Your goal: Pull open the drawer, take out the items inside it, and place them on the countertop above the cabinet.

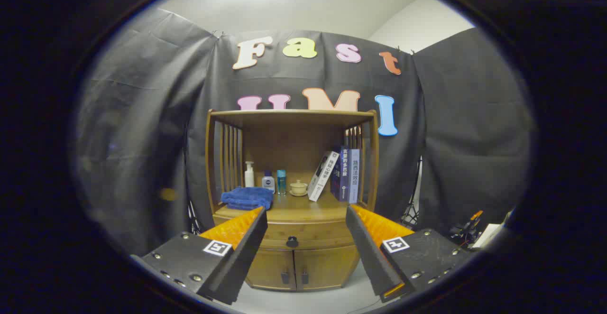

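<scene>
A wooden cabinet (291, 162) stands ahead against the booth's wall. Its drawer (308, 236) is closed, with a dark round knob (292, 242) at the middle of the front. My gripper (306, 212) is open, held some way back from the cabinet, and nothing is between its fingers. The knob shows in the gap between the fingers, a little below the tips. The countertop (303, 209) lies just above the drawer. The drawer's contents are hidden.
On the countertop sit a folded blue towel (247, 197), a white pump bottle (249, 175), two small bottles (269, 181), a small cup on a saucer (298, 188) and several books (339, 175). Two lower doors (298, 269) are closed. Cables and gear (467, 231) lie at the right.
</scene>
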Demonstrator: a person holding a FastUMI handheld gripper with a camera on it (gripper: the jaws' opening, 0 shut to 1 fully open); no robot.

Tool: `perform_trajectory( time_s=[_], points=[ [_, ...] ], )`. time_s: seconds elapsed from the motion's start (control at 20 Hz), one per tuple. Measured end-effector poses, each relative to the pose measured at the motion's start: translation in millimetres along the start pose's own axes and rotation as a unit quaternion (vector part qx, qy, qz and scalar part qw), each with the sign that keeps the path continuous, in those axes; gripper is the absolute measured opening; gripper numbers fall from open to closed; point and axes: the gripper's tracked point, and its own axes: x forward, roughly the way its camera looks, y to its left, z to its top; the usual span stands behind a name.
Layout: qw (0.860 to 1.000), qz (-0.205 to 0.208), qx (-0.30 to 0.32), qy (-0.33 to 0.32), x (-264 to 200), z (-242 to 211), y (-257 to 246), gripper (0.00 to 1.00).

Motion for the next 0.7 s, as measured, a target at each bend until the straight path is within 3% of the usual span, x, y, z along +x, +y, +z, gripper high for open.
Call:
perform_trajectory(
  time_s=[0.7],
  points=[
    [0.999,-0.043,-0.004,0.021,9,-24,-23,1.00]
  ],
)
